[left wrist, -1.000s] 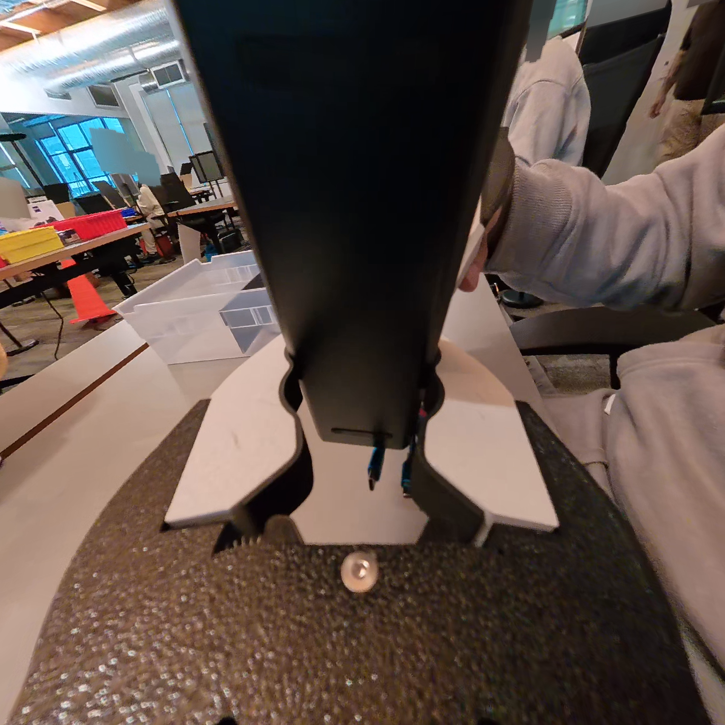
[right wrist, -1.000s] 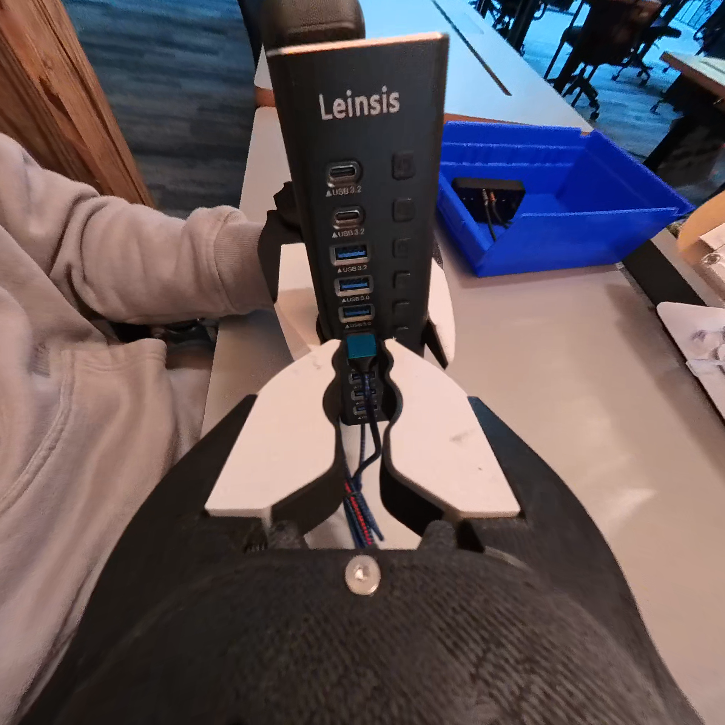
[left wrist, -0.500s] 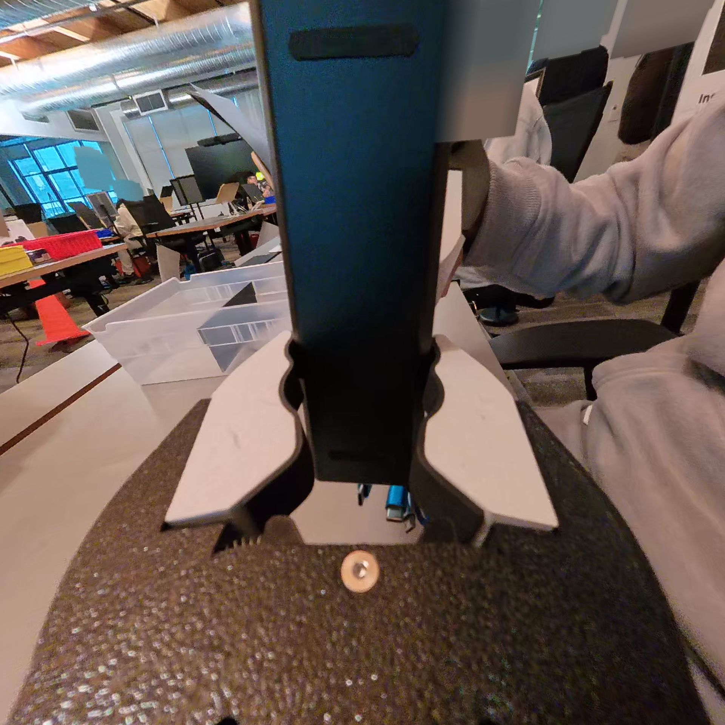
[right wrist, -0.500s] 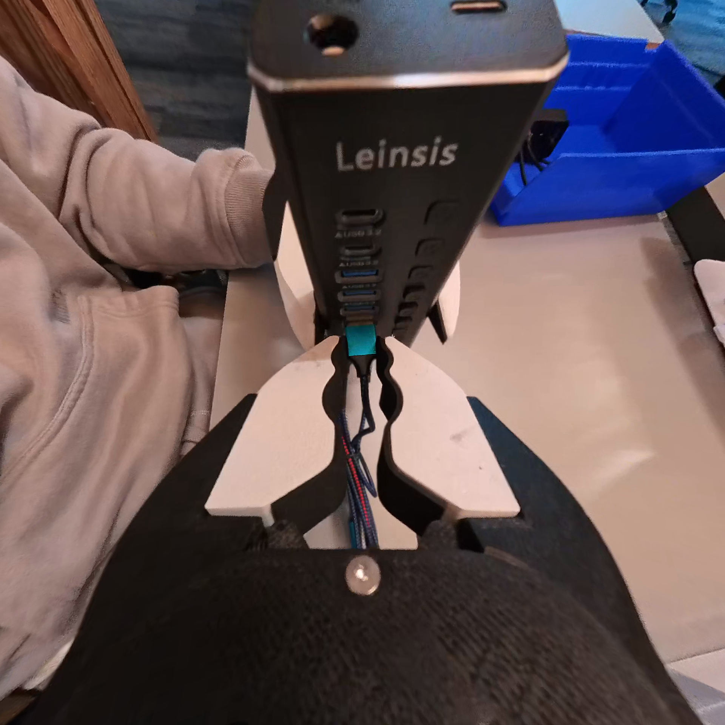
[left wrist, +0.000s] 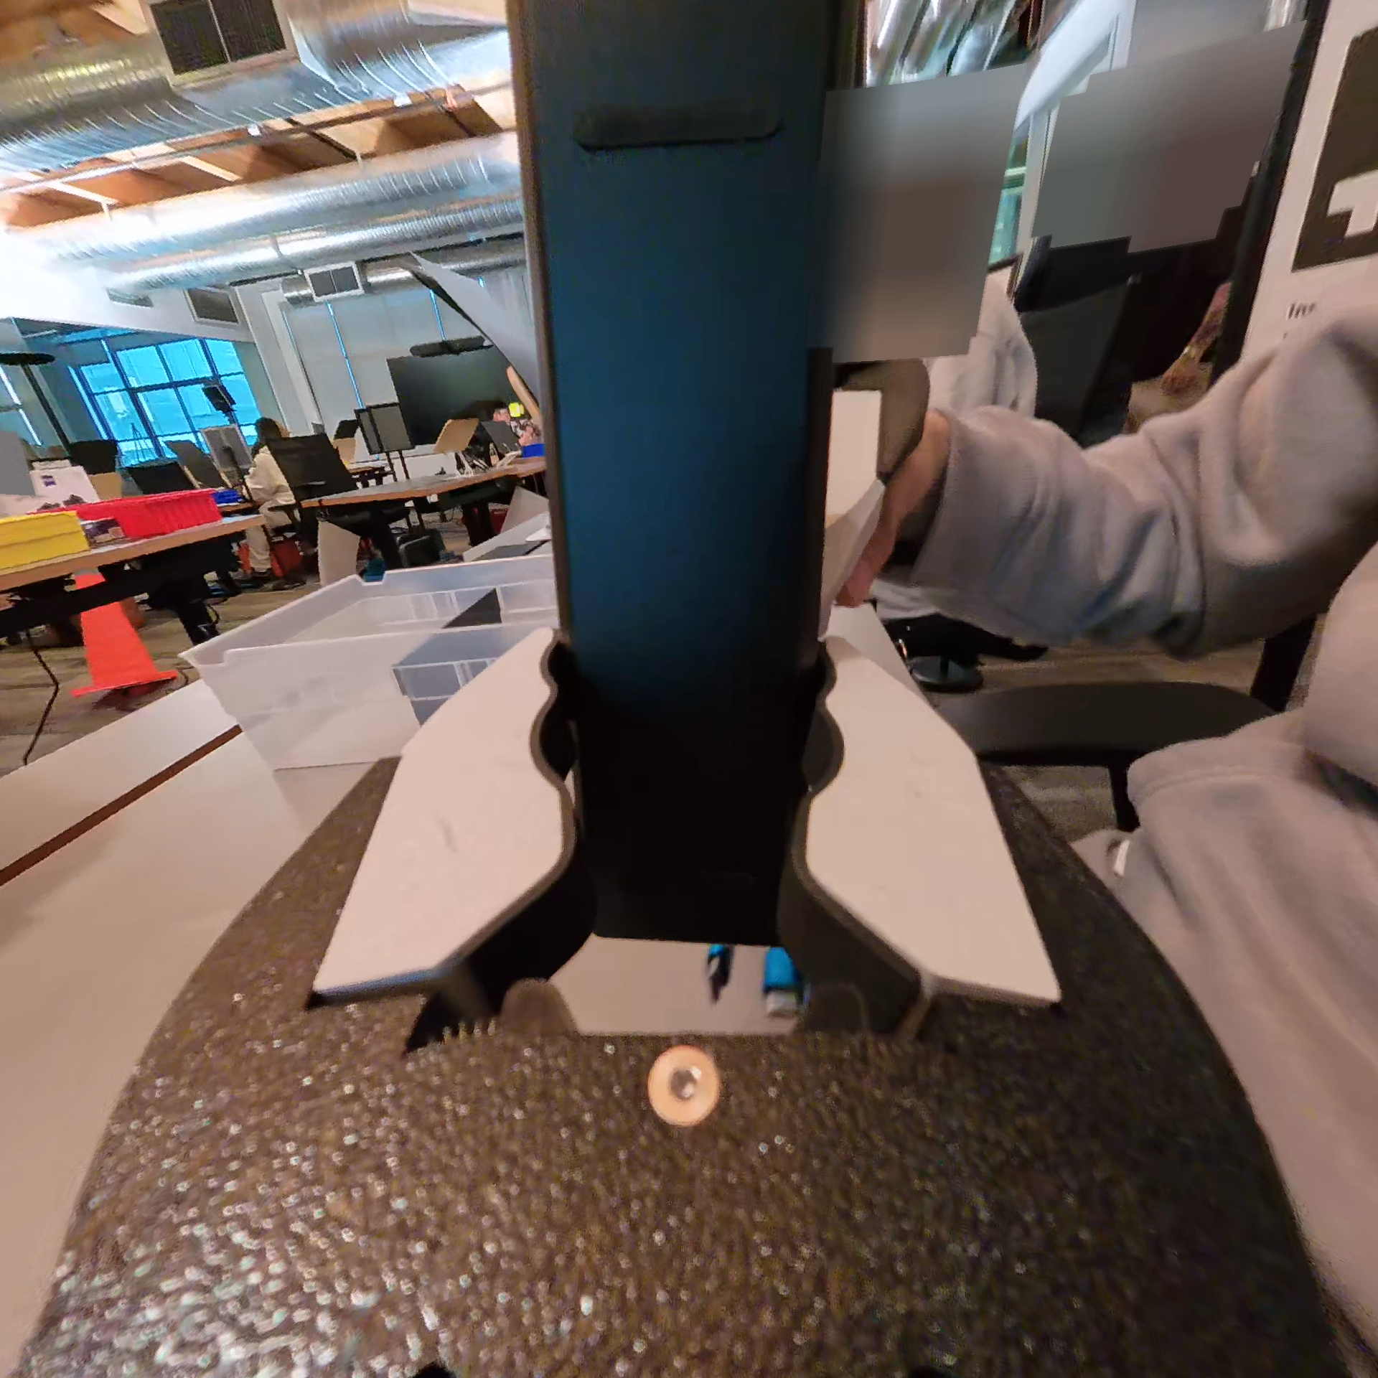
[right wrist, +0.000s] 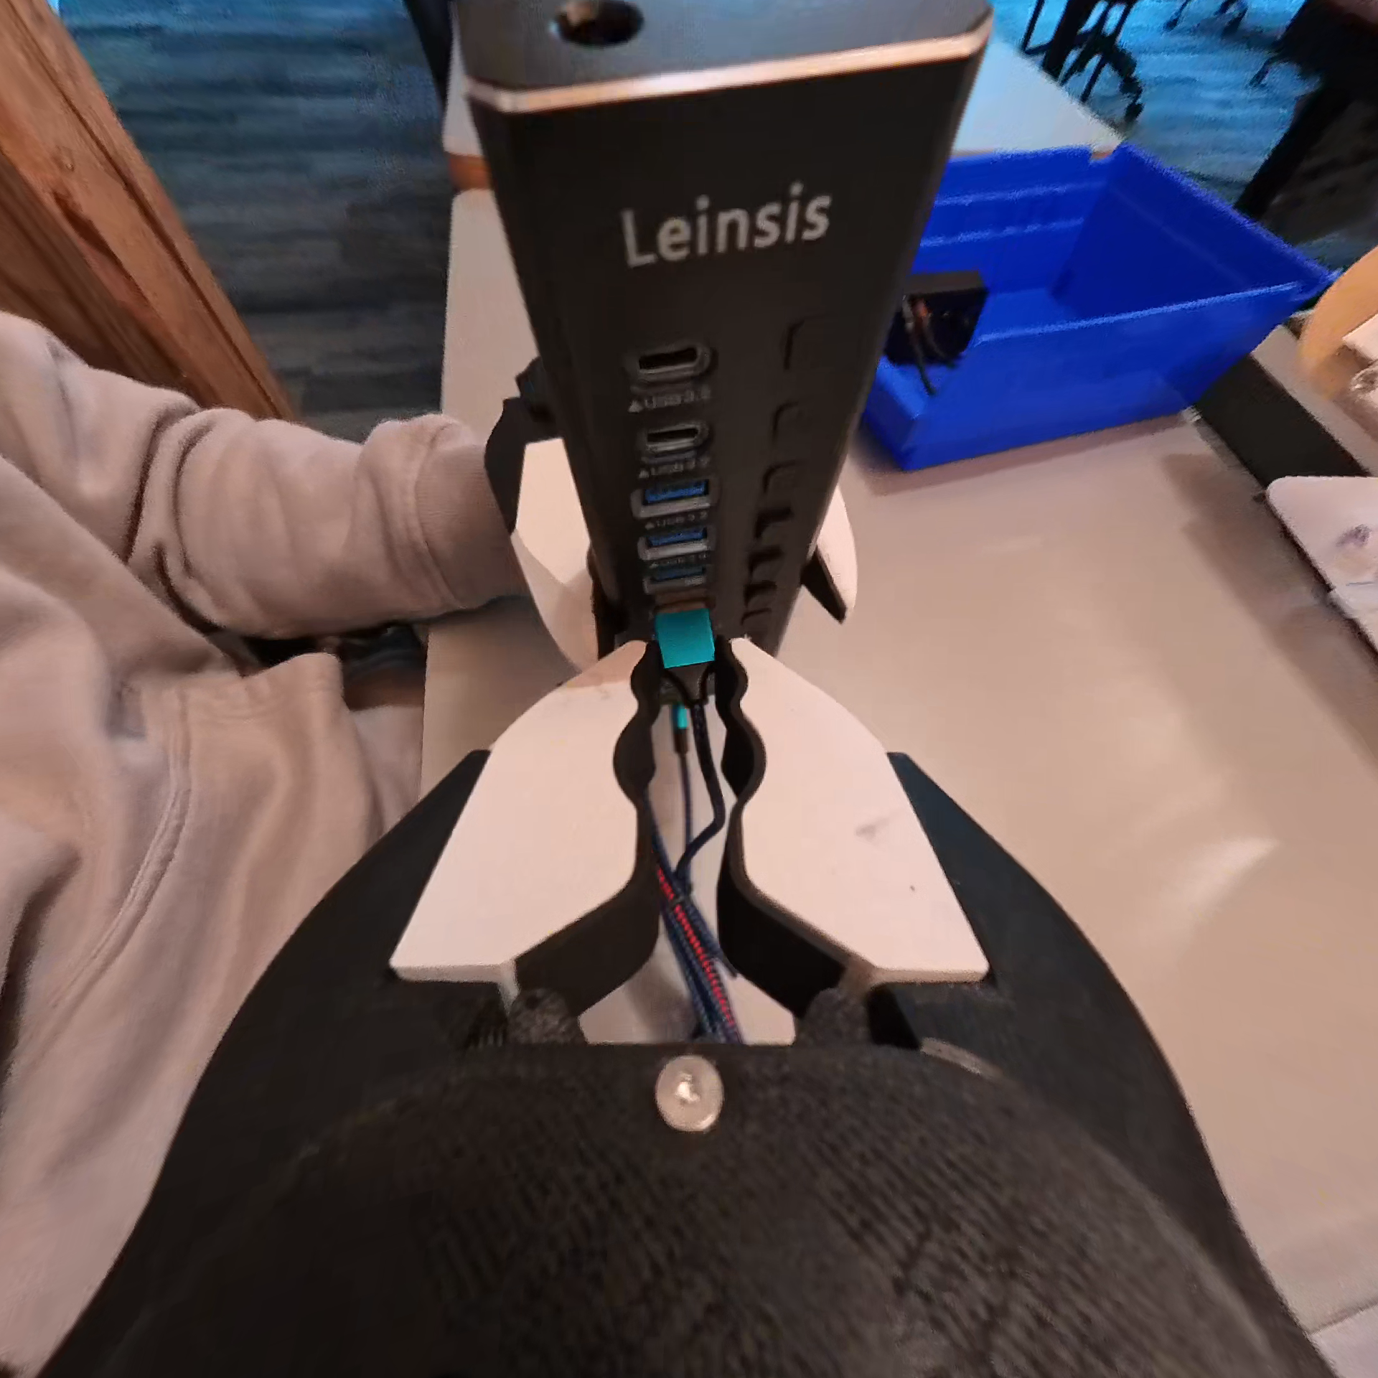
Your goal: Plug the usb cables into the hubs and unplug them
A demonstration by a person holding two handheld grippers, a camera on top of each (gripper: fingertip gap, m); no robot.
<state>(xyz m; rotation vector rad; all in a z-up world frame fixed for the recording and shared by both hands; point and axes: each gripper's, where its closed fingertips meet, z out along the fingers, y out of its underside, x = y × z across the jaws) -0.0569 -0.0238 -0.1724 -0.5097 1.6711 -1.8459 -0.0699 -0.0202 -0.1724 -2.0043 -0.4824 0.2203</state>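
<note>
A long black USB hub (left wrist: 686, 447) stands upright with its back to the left wrist view. My left gripper (left wrist: 690, 671) is shut on its lower part. In the right wrist view the hub's (right wrist: 753, 313) port side faces me. My right gripper (right wrist: 686, 656) is shut on a teal USB plug (right wrist: 686, 637) at a port low on the hub. I cannot tell how deep the plug sits. Its braided blue and red cable (right wrist: 697, 932) runs back between my fingers. Loose teal plugs (left wrist: 779, 977) hang under the hub's lower end.
A blue bin (right wrist: 1118, 298) stands on the table behind the hub to the right. A clear plastic tray (left wrist: 335, 664) sits on the table on the left. The person's grey sleeves (right wrist: 224, 537) and a black chair (left wrist: 1103, 716) are close by.
The hub has tipped its top towards the right wrist camera and sits deeper between the left fingers. The right gripper has kept hold of the teal plug at the hub.
</note>
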